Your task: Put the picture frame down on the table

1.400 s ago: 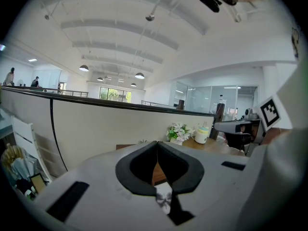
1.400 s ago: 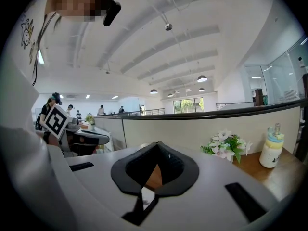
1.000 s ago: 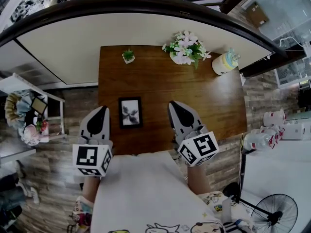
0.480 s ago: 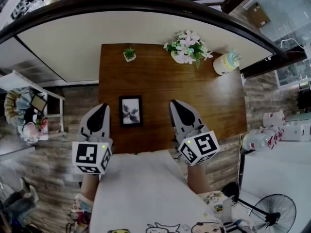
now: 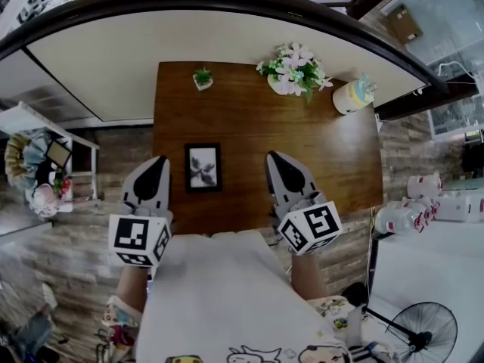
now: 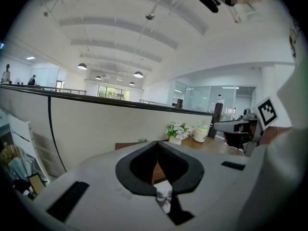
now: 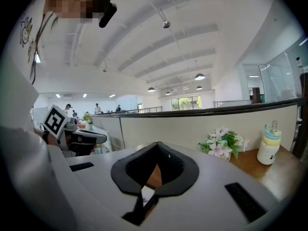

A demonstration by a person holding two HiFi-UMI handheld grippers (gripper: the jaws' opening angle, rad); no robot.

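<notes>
The picture frame (image 5: 203,167) sits on the wooden table (image 5: 318,157), toward its near left part. It appears to lie flat, face up, with its dark border around a pale print. I judge it light and stiff, with a slick front that may be glass, so it is fragile and apt to slide on the wood. I would take it by a long side edge of the border, never across the face.

My left gripper (image 5: 155,161) hovers just left of the frame and my right gripper (image 5: 274,157) to its right, both near but clear of it. Each has its jaws pressed together, tips meeting, with nothing pinched between them. A vase of flowers (image 5: 293,72) stands well apart at the far edge.
</notes>
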